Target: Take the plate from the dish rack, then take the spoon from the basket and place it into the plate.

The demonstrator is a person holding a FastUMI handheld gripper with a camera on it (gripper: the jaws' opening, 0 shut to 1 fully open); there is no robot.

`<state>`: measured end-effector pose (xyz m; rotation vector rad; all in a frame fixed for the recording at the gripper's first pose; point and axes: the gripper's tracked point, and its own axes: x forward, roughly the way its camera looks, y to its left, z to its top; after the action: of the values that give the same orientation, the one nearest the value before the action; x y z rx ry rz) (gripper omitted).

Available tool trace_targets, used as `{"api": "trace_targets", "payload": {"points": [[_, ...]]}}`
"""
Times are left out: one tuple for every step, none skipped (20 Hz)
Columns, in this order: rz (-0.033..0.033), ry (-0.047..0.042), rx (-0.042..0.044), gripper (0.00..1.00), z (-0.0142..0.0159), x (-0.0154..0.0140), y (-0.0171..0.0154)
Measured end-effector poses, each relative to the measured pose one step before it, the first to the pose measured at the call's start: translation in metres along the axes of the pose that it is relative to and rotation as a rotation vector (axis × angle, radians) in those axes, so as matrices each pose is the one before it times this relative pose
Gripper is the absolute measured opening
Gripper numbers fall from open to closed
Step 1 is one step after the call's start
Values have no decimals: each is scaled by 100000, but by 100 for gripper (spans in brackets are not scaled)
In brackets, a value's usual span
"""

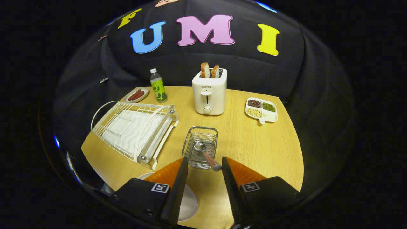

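Fingers of the gripper [205, 165] stand apart over the table [254, 143], the spoon [205, 152] in the wire basket [200, 151] just ahead, the plate [187, 200] beneath them.

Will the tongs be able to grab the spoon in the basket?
Probably yes. The tongs are open, and the spoon leans out of the basket with its handle poking between the fingertips. Nothing sits in the way.
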<state>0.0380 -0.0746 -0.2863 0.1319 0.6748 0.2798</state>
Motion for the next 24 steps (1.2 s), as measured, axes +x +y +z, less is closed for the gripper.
{"api": "trace_targets", "payload": {"points": [[64,1442,-810,65,-272,397,-1],[-169,946,-235,59,-24,485,-180],[-249,1427,572,54,-131,502,-331],[-569,1261,1190,45,-92,396,-373],[284,1234,1491,38,-103,95,-64],[2120,827,2107,25,113,77,345],[3015,252,1977,25,39,-119,592],[1223,669,1242,19,15,263,235],[364,379,521,17,-71,-228,-43],[141,141,771,16,55,56,84],[-65,20,739,13,22,-59,65],[-146,-491,798,13,225,-162,33],[-637,-1146,923,13,324,-254,-95],[-633,-1064,975,13,378,-303,-172],[-655,-922,666,13,251,-441,-180],[-747,-949,167,13,366,-377,-265],[-1093,-962,60,13,297,-463,-378],[-863,-953,168,13,332,-501,-334],[-691,-1276,526,13,371,-633,-202],[131,-1294,1041,13,488,-689,42],[-707,-1578,844,13,302,-872,-85],[140,-1812,667,13,484,-815,168],[258,-1486,929,13,252,-951,311],[-51,-1677,333,13,328,-979,216]]}}
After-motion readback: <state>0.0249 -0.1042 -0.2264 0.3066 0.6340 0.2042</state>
